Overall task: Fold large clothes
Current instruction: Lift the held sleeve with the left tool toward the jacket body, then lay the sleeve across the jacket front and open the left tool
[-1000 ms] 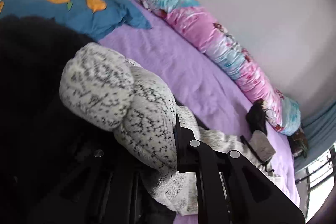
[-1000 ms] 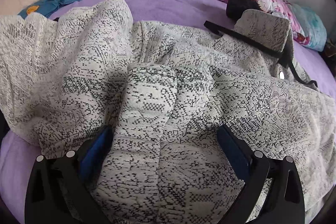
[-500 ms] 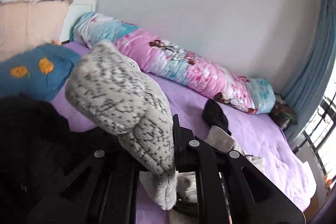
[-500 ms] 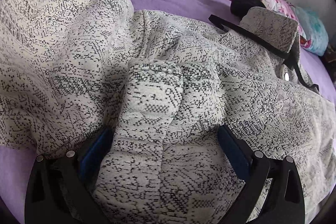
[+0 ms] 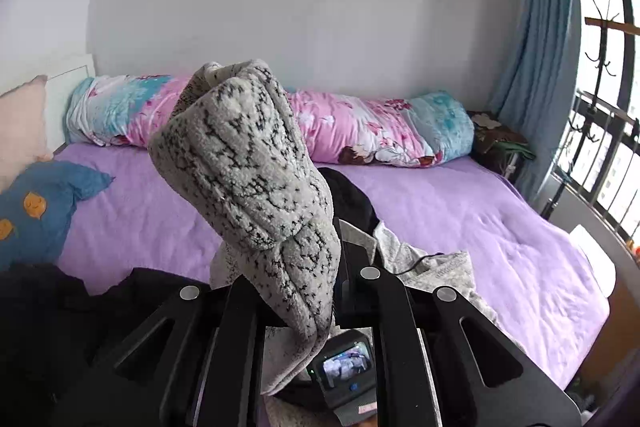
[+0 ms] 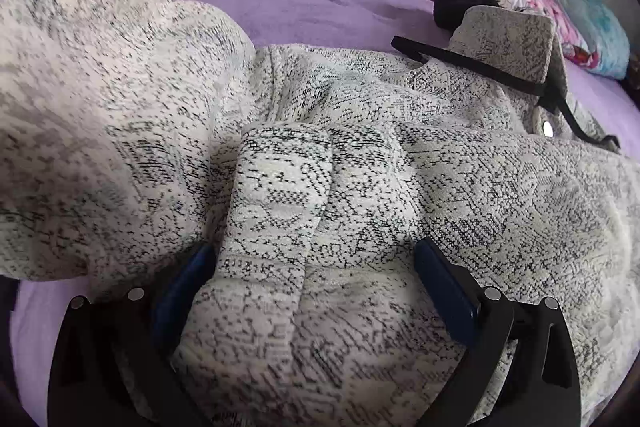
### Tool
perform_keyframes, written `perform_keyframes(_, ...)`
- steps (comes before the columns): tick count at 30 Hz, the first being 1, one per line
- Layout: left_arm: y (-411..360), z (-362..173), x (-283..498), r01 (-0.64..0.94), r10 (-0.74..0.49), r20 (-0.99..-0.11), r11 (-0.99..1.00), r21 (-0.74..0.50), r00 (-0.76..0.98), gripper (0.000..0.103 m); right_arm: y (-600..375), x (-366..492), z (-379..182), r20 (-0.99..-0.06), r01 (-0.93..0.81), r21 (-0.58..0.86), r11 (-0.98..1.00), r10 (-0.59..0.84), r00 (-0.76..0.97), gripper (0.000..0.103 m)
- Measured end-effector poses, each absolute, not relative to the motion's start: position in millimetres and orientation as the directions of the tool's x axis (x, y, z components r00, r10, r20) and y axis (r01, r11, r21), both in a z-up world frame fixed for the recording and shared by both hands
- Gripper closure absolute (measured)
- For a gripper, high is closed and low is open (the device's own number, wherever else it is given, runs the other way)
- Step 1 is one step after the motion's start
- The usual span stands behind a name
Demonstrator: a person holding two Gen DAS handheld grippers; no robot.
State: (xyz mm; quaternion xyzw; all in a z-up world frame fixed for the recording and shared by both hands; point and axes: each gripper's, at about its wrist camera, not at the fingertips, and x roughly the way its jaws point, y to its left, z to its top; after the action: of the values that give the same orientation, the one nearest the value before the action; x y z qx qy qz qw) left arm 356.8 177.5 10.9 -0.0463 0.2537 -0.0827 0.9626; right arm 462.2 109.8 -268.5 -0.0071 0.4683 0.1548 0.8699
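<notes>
One speckled grey-white fleece garment (image 6: 440, 187) on the purple bedsheet (image 5: 480, 211), clamped by both left gripper (image 5: 316, 267) and right gripper (image 6: 316, 267); bare sheet lies beyond its far edge.

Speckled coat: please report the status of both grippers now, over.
Left gripper shut on speckled coat, fold raised above purple bed. Right gripper clamps a thick bunch. Black garment beside the left gripper.
</notes>
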Motion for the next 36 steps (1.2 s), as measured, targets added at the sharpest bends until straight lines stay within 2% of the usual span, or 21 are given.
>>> perform_keyframes(3,138.3,12.0,365.5,0.192,-0.207,-0.503,0.978,-0.081,0.839,0.093,70.8,447.3,-246.8,-0.774,-0.247,0.256,0.935,0.351,0.527,0.007)
perform_keyframes(6,97.6,1.6,374.7,0.245,-0.232,-0.536,0.968,-0.049,0.812,0.093,23.6,432.3,-220.0,-0.744,-0.249,0.273,0.929,0.368,0.557,0.007)
perform_keyframes(10,52.9,-24.6,389.8,0.316,-0.331,-0.575,0.940,-0.130,0.748,0.093,-49.7,423.6,-202.2,-0.740,-0.218,0.303,0.928,0.373,0.560,0.007)
perform_keyframes(13,18.8,-42.9,396.0,0.337,-0.339,-0.599,0.934,-0.121,0.725,0.093,-97.1,414.9,-202.5,-0.724,-0.234,0.375,0.897,0.442,0.530,0.007)
perform_keyframes(16,7.4,-52.7,399.0,0.325,-0.343,-0.611,0.935,-0.145,0.713,0.093,-104.6,418.3,-215.4,-0.692,-0.244,0.478,0.844,0.533,0.487,0.007)
perform_keyframes(21,8.8,-47.8,402.6,0.337,-0.327,-0.623,0.935,-0.107,0.710,0.093,-96.6,418.2,-226.9,-0.671,-0.152,0.559,0.815,0.553,0.494,0.007)
perform_keyframes(26,23.7,-39.5,396.2,0.280,-0.302,-0.587,0.951,-0.131,0.751,0.093,-85.6,426.4,-223.6,-0.733,-0.183,0.404,0.896,0.437,0.522,0.007)
perform_keyframes(28,37.2,-30.1,391.6,0.253,-0.286,-0.569,0.957,-0.139,0.771,0.093,-61.7,438.7,-227.0,-0.740,-0.210,0.402,0.891,0.451,0.499,0.007)
perform_keyframes(31,56.4,-14.5,386.9,0.215,-0.254,-0.554,0.967,-0.135,0.793,0.092,-12.9,453.5,-233.8,-0.759,-0.258,0.323,0.910,0.412,0.504,0.007)
perform_keyframes(36,68.1,-3.5,384.2,0.196,-0.220,-0.564,0.975,-0.104,0.796,0.092,45.7,462.9,-255.1,-0.819,-0.260,0.180,0.949,0.291,0.494,0.006)
